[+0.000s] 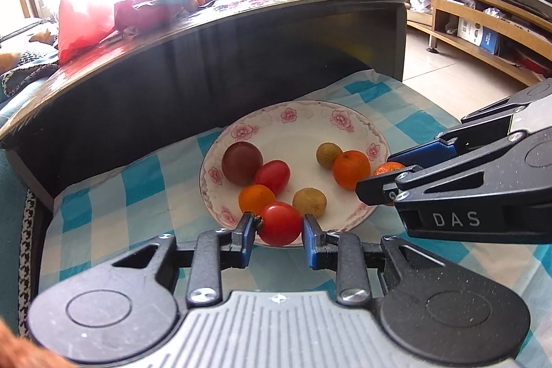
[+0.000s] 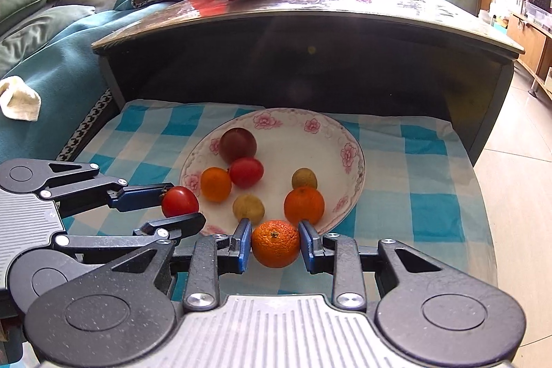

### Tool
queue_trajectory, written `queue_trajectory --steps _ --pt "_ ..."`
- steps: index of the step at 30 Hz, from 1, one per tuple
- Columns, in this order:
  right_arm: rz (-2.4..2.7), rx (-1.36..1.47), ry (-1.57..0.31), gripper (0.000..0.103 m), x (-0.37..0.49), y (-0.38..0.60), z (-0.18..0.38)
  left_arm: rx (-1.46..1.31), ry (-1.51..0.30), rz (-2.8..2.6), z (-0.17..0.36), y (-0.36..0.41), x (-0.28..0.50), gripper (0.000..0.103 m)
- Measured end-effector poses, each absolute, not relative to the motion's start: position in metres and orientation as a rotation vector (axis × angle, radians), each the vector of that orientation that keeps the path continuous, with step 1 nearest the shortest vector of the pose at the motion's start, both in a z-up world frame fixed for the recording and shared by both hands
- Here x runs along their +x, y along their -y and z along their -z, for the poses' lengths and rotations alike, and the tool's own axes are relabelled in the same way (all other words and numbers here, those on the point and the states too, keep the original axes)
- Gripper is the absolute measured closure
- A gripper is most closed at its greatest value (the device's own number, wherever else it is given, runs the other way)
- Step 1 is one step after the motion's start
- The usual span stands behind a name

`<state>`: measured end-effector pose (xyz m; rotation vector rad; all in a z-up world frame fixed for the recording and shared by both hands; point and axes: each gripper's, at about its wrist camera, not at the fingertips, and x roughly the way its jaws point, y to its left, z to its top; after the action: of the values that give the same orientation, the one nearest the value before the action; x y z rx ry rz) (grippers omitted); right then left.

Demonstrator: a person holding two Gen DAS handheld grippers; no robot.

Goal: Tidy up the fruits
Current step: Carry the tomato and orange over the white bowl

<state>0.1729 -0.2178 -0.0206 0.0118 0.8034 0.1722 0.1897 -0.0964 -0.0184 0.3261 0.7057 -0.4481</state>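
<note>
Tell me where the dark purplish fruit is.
On the floral plate's far-left side in both wrist views, the dark purplish fruit touches a red tomato.

Red tomato (image 1: 279, 223) and orange tangerine (image 2: 275, 243) held over floral plate (image 1: 303, 123) with six fruits.

text: "DAS" | on: side of right tool (image 1: 383, 183) | other print: too blurred to read

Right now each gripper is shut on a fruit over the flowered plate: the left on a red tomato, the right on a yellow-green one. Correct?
Not quite. In the right wrist view the right gripper clamps an orange mandarin, not a yellow-green fruit. The rest holds.
</note>
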Motion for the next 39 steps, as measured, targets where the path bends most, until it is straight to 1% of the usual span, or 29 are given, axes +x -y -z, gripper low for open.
queue_trajectory --steps 23,39 --pt "-0.181 0.002 -0.825 0.078 0.2 0.213 0.041 0.334 -0.74 0.429 0.036 0.105 0.207 0.064" --pt "-0.182 0.005 -0.803 0.077 0.204 0.214 0.043 0.333 -0.744 0.422 0.04 0.108 0.211 0.064"
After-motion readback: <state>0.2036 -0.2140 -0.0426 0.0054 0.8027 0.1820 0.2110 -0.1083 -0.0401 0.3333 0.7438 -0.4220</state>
